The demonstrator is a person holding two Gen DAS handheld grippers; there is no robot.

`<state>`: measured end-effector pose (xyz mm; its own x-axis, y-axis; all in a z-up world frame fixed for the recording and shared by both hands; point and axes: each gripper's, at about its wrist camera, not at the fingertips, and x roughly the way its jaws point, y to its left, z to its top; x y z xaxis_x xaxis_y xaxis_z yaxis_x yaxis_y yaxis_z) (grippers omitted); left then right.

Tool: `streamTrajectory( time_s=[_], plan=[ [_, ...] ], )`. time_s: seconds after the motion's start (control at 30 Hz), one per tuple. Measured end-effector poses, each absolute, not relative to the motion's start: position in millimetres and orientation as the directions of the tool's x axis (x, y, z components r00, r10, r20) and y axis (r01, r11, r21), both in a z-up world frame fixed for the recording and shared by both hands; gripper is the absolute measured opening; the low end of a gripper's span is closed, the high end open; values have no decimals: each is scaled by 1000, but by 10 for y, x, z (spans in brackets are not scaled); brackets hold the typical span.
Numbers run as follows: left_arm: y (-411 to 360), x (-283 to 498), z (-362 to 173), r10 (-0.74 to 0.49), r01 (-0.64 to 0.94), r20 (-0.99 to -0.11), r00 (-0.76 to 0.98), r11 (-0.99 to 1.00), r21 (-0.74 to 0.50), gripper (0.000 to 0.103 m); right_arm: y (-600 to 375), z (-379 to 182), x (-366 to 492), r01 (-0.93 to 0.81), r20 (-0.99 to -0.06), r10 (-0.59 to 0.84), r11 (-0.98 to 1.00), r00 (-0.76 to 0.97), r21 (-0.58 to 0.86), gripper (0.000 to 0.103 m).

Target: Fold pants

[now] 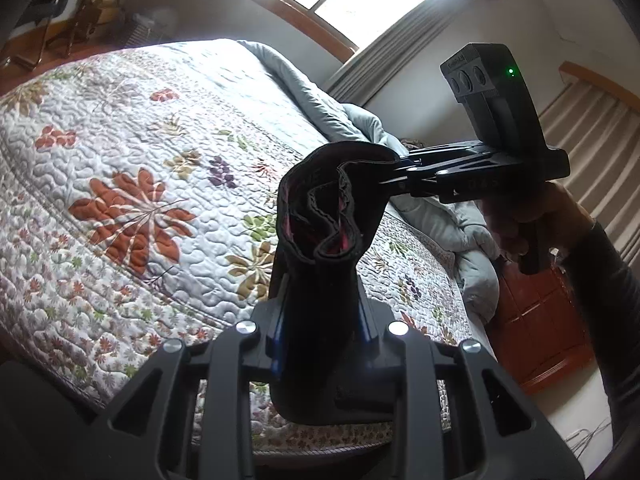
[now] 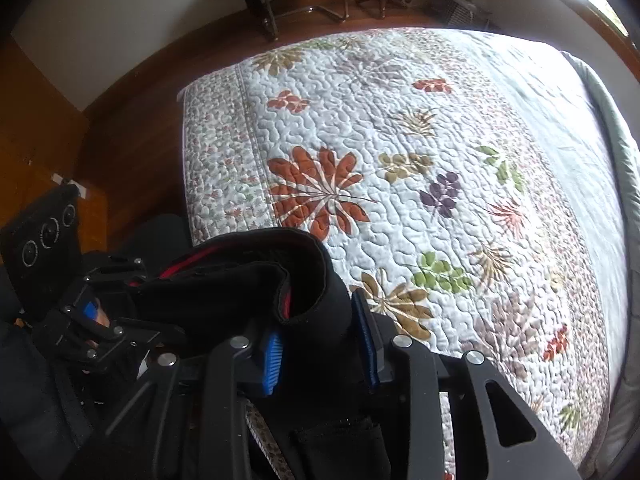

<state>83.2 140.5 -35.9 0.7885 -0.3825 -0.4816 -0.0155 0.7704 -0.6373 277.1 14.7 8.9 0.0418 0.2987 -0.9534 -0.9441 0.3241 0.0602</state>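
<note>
A bed [image 2: 400, 128] under a floral quilt [image 1: 132, 184], with a grey duvet [image 1: 288, 76] bunched along its far edge.

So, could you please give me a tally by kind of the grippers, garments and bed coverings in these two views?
Grippers: 2, the left gripper and the right gripper, both clamped on the pants
Garments: 1, black pants
Bed coverings: 2, floral quilt and grey duvet
Total: 5

Matt black cloth pants [image 1: 320, 240], red lining; puffy stitched cotton quilt [image 2: 420, 140]; matt black plastic left gripper [image 1: 320, 320], glossy wood floor [image 2: 132, 128].
</note>
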Motion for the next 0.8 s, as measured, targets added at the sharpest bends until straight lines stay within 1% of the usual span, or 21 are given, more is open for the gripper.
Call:
streamTrajectory(
  time_s=[0.3,0.8],
  plan=[
    [1044,798,-57,-404,66,-463,789,805,-590,26,-224,317,2685,-926,-940,324,377,107,25,32],
    [519,789,191,-456,173,-440,774,820,-546,26,-857,561,2568,-890,-925,332,456,187,-17,31]
  ],
)
